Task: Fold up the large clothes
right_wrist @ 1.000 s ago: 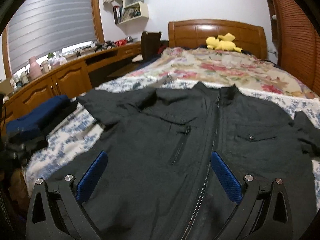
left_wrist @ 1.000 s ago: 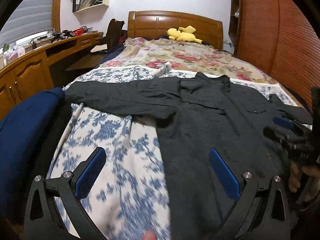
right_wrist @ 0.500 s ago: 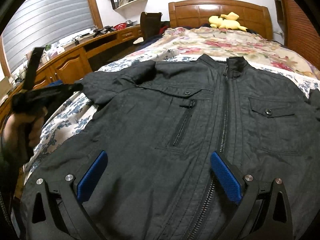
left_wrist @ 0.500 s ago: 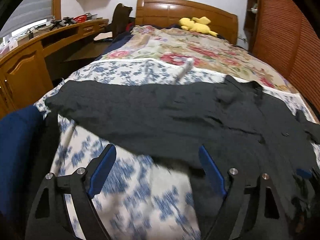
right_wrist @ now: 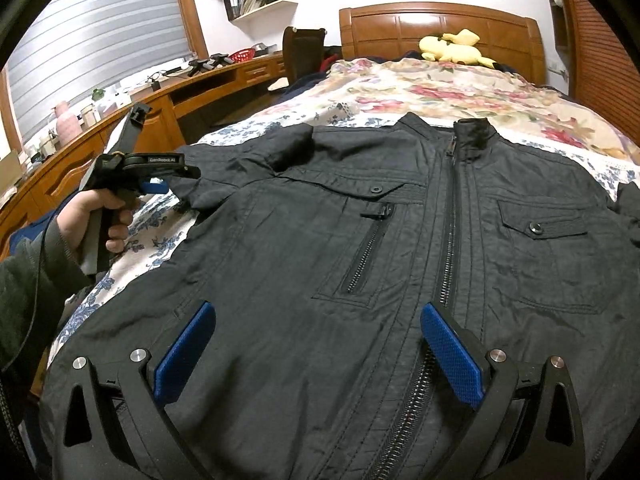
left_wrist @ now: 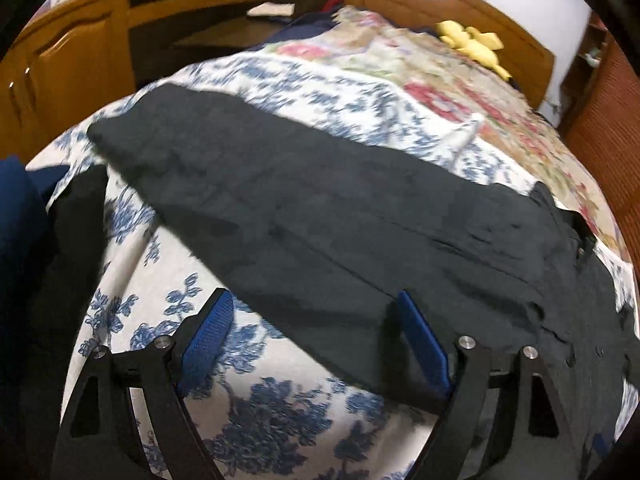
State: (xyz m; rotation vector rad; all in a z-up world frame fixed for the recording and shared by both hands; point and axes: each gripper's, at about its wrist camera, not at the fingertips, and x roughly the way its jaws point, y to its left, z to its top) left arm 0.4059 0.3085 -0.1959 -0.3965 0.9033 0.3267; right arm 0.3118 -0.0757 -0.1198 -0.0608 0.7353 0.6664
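A dark grey zip jacket (right_wrist: 400, 248) lies flat, front up, on the bed. Its left sleeve (left_wrist: 288, 200) stretches out over the blue-flowered sheet in the left wrist view. My left gripper (left_wrist: 312, 328) is open and empty, low over the sleeve's near edge; it also shows in the right wrist view (right_wrist: 156, 184) held in a hand beside the sleeve. My right gripper (right_wrist: 316, 344) is open and empty above the jacket's lower front, left of the zip.
The bed has a blue-flowered sheet (left_wrist: 256, 412) and a floral quilt (right_wrist: 440, 92) with a yellow plush toy (right_wrist: 452, 48) at the wooden headboard. A wooden desk (right_wrist: 120, 128) runs along the left. Folded navy clothes (left_wrist: 16, 208) lie at the bed's left edge.
My left gripper has moved left and down toward the sleeve, tilting. My right gripper has lowered and moved forward a little over the jacket front. Both stay open.
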